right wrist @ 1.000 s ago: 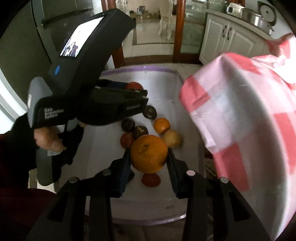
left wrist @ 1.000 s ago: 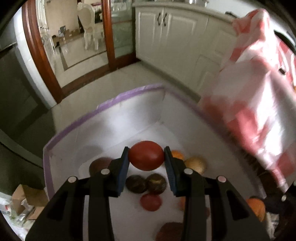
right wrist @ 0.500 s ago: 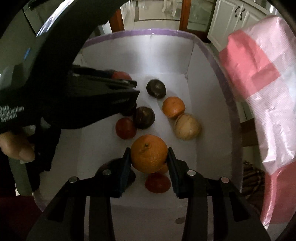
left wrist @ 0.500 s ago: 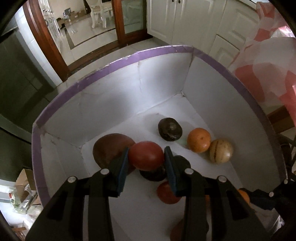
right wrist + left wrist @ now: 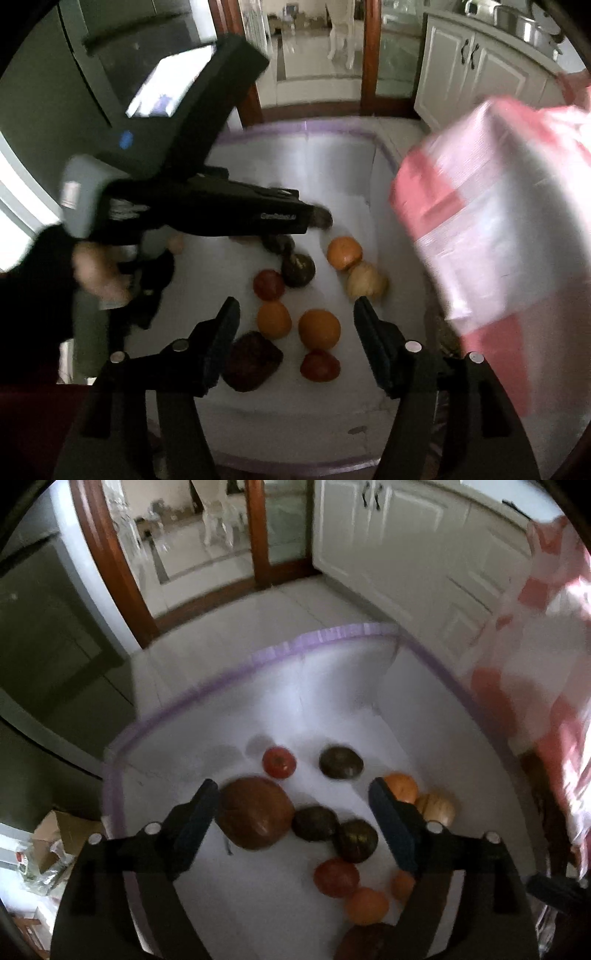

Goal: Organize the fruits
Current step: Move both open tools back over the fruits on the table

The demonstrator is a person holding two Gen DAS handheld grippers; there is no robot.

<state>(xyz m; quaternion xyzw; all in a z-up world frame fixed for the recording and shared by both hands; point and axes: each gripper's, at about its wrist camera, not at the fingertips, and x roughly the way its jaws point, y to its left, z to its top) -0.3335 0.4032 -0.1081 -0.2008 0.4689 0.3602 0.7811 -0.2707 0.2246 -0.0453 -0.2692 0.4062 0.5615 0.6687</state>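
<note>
A white box with a purple rim (image 5: 236, 672) (image 5: 332, 127) holds several fruits. In the left wrist view a red tomato (image 5: 279, 762) lies near the box's back wall, beside a dark round fruit (image 5: 340, 763) and a large brown fruit (image 5: 255, 818). My left gripper (image 5: 293, 794) is open and empty above them. In the right wrist view an orange (image 5: 319, 329) lies on the box floor between a second orange (image 5: 274, 319) and a red tomato (image 5: 320, 365). My right gripper (image 5: 295, 314) is open and empty above it. The left gripper's body (image 5: 207, 218) crosses that view.
A pink and white checked cloth (image 5: 543, 664) (image 5: 509, 240) hangs just right of the box. White kitchen cabinets (image 5: 399, 542) and a wooden door frame (image 5: 110, 557) stand behind. A cardboard box (image 5: 55, 834) sits on the floor at the left.
Both grippers have opened. The left one let go of its red tomato, now on the box floor. The right one let go of its orange. Both have risen.
</note>
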